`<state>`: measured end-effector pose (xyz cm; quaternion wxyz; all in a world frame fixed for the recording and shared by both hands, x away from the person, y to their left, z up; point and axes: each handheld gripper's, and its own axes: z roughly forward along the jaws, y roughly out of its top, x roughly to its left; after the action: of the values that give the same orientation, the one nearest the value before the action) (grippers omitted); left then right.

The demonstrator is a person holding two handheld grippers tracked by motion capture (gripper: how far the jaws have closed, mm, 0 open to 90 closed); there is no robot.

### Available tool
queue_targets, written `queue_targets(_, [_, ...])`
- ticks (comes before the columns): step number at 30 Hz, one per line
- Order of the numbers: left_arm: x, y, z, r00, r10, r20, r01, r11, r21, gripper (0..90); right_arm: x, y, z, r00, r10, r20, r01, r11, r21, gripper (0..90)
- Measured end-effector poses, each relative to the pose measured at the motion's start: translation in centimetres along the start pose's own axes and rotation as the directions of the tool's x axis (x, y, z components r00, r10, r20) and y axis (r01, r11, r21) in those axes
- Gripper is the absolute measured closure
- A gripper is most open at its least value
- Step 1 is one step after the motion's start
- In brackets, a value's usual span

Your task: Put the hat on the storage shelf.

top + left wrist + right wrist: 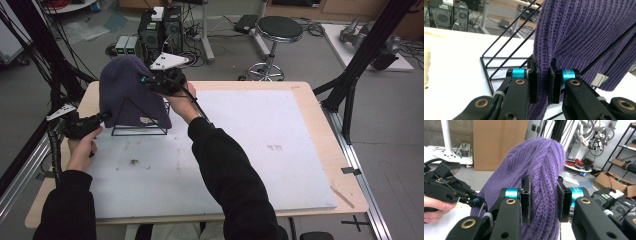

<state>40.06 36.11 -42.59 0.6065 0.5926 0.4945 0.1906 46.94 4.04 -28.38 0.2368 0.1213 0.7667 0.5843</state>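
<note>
A purple knit beanie hangs over a black wire stand at the back left of the table. My left gripper is low at the beanie's left side. In the left gripper view its jaws are shut on a fold of the beanie near the hem, beside the stand's wires. My right gripper is up at the beanie's top right. In the right gripper view a thick fold of the beanie is pinched between its pads, and the left gripper shows farther off.
A white mat covers most of the wooden table. Black frame posts stand at the right, with cabled posts at the left. Behind the table are a stool and computer towers.
</note>
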Motion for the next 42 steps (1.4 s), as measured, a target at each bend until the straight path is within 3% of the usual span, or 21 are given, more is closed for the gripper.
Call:
queue_targets(9, [0.2, -0.4, 0.1, 0.9986, -0.006, -0.053, 0.009, 0.9978, 0.065, 82.1, 0.2, -1.0, 0.8, 0.9996, 0.016, -0.023, -0.014, 0.997, 0.074, 70.1])
queue_targets(16, [0.6, -0.8, 0.4, 0.9938, -0.05, -0.099, 0.063, 0.9895, 0.13, 81.8, 0.8, -1.4, 1.5, 0.9994, 0.02, -0.028, -0.017, 0.995, 0.101, 70.0])
queue_targets(23, [0.7, -0.8, 0.2, 0.9935, -0.063, -0.095, 0.075, 0.9894, 0.124, 81.5, 0.8, -1.6, 1.7, 0.9992, 0.029, -0.027, -0.026, 0.993, 0.115, 68.3])
queue_targets(27, [0.3, -0.8, 0.3, 0.9934, -0.046, -0.105, 0.058, 0.9913, 0.118, 78.4, 0.7, -1.7, 1.7, 0.9991, 0.03, -0.029, -0.026, 0.993, 0.117, 65.9])
queue_targets(32, [0.2, -0.8, 0.3, 0.9936, -0.074, -0.086, 0.082, 0.9918, 0.098, 68.6, 0.7, -1.7, 1.7, 0.9987, 0.043, 0.025, -0.047, 0.987, 0.156, 48.5])
queue_targets(35, [0.2, -0.7, 0.2, 0.9915, -0.079, -0.103, 0.089, 0.9914, 0.096, 50.6, 0.4, -1.7, 1.5, 0.9964, 0.074, 0.041, -0.08, 0.983, 0.165, 31.1])
queue_targets(39, [-0.4, -0.2, -0.2, 0.993, -0.077, -0.089, 0.085, 0.9925, 0.088, 42.7, -0.6, -1.5, 0.7, 0.9858, 0.149, 0.077, -0.158, 0.979, 0.13, 16.9])
queue_targets(42, [-1.0, 0.2, -0.6, 0.9922, -0.058, -0.11, 0.067, 0.9948, 0.077, 34.8, -1.4, -1.4, -0.1, 0.9742, 0.204, 0.096, -0.214, 0.971, 0.104, 11.6])
